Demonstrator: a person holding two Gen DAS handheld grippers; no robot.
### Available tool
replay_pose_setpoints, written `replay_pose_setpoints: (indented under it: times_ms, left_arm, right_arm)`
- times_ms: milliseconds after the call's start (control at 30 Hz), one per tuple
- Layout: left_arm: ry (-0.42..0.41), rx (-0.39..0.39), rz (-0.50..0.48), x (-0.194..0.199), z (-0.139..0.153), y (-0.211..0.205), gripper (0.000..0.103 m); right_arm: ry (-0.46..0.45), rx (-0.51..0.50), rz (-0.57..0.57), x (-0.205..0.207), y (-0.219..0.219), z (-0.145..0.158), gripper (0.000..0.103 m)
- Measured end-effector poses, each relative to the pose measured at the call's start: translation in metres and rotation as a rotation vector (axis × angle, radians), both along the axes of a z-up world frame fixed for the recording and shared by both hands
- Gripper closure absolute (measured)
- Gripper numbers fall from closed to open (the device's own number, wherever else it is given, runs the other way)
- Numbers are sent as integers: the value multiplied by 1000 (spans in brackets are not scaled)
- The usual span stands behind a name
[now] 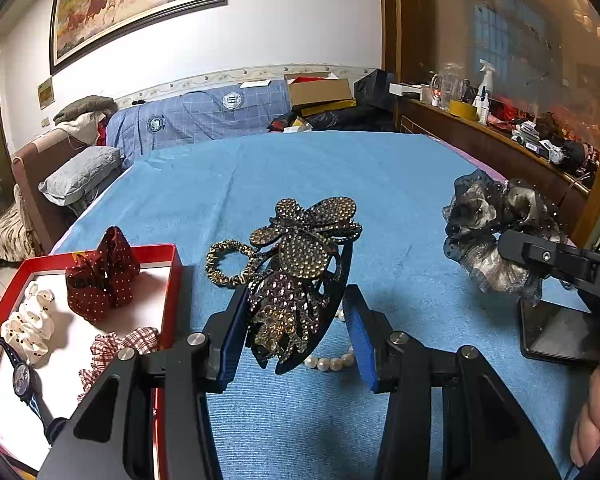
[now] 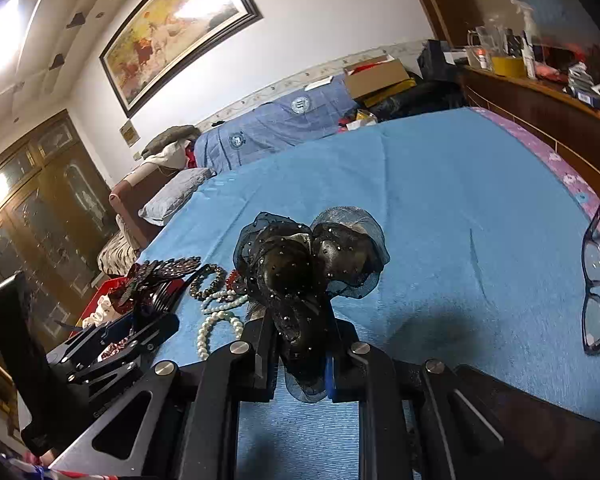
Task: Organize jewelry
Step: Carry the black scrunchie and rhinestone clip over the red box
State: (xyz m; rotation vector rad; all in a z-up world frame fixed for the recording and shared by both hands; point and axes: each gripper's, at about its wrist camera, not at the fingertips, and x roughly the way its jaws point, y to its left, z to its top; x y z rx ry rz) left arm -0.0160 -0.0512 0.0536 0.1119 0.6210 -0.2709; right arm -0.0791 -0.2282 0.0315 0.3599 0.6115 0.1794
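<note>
Blue ribbed bedspread serves as your work surface, with the red box as reference at its near-left edge. Your left gripper stands partly open around the rhinestone hair claw, just right of the box; the left pad touches the claw, the right pad shows a gap, so I cannot confirm a firm hold. Your right gripper is closed on the black tulle hair flower, well right of the box and raised off the bedspread. Already in the box: a red dotted bow, a white dotted scrunchie, a checked scrunchie and a watch. A leopard-print hair tie and pearl strand lie beside and beneath the claw. Risks, as judged: the claw is hard, curved and studded, so it may pivot or slip from flat pads; its teeth could snag the pearls or the elastic and drag them along. The tulle is soft, sheer and beaded, so it compresses and may slide free. Glasses lie far right of the box, exposed to a careless sweep.
</note>
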Motion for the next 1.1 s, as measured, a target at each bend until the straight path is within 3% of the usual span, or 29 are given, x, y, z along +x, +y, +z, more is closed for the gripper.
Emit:
replay_pose_setpoints:
  times_ms: [500,1100]
  left_arm:
    - [-31,48,45,-3,-3,-12,57]
    - [-33,44,45,-2,-3,-8,57]
  right_arm:
    - [3,-21,36,3,9,-3,85]
    - [30,-61,44,11,21,-6,85]
